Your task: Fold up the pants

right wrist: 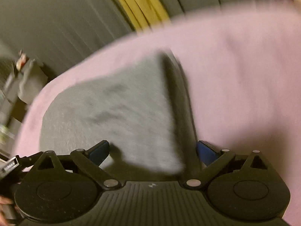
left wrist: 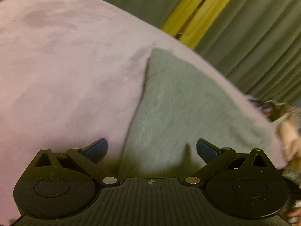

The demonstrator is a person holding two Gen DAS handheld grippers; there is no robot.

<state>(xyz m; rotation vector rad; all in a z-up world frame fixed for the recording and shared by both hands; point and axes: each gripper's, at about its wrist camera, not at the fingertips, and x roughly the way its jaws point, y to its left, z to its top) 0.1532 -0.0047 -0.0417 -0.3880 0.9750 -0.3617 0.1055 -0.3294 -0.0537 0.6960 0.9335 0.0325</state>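
Left wrist view: your left gripper (left wrist: 152,147) is spread wide, holding nothing; right gripper (right wrist: 153,149) likewise. Gray pants (left wrist: 180,103) lie on the pink blanket (left wrist: 65,66), running toward 12 o'clock and already looking doubled into a narrow wedge. Judging by that, final folds remain. Waistband and hems are cut off; motion blur hides layer edges.

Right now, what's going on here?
A person holds a gripper in each hand over grey pants lying on a pink blanket. The left gripper and right gripper are both open, fingers spread, holding nothing, close above the cloth. Both views are motion-blurred. Grey curtains hang behind. How far the fold has got cannot be told.
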